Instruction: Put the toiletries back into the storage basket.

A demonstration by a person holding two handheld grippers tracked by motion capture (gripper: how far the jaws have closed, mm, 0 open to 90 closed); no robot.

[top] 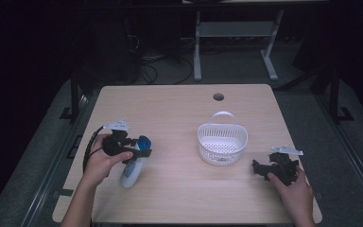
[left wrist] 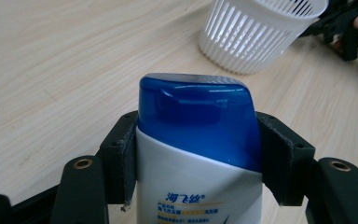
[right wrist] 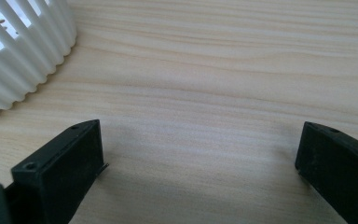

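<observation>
While lying on the wooden table [top: 179, 189] at about eight o'clock, the white shampoo bottle [top: 133, 170] with blue cap [left wrist: 200, 119] sits pinched at its neck between the left gripper [top: 139, 150] jaws. White slatted basket [top: 222, 143]: centre, near. Right gripper [top: 260, 168]: four o'clock, jaws spread, holding nothing.
</observation>
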